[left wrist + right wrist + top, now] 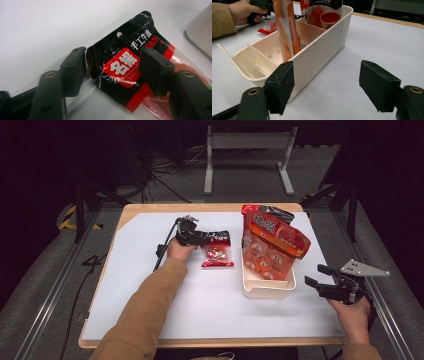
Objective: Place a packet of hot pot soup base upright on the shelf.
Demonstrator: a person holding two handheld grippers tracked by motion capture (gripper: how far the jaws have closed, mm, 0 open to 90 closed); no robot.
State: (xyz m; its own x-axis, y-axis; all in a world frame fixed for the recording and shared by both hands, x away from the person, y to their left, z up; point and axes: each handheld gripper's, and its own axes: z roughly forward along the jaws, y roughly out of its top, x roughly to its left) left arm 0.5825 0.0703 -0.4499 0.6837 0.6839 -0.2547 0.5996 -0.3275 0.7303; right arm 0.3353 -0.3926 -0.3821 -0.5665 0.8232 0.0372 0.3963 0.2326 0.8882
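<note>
A: Where is the small red and black snack packet [217, 251] found?

B: It is laid flat on the tabletop [150, 270], at about nine o'clock from the cream divided bin [267, 287] and well apart from it. Its black header end is pointed toward the left tool [220, 238].

A: How is the left tool set?

B: In the left gripper view the two jaws are seen standing apart, with the packet's [130, 72] black header between them. One pad [155, 70] overlaps the printed face and the other pad [73, 71] is placed at the header's edge. No clamping can be seen yet, so the tool is judged apart, with nothing gripped.

A: How is the packet expected to handle?

B: It is judged light and thin, made of crinkly glossy film that could slide between the pads. The clear lower part, where the red contents are held, looks soft and could be crushed. The sealed header near the hang hole [119, 35] is flatter and stiffer, so hold is best taken there, across the seal.

A: And the right tool [320, 277]?

B: It is held near the tabletop's edge at roughly four o'clock from the bin, jaws apart and empty. In the right gripper view the bin's [322, 50] ribbed wall is faced, with tall orange packs [287, 27] stood inside. The nearest compartment is seen unoccupied.
</note>
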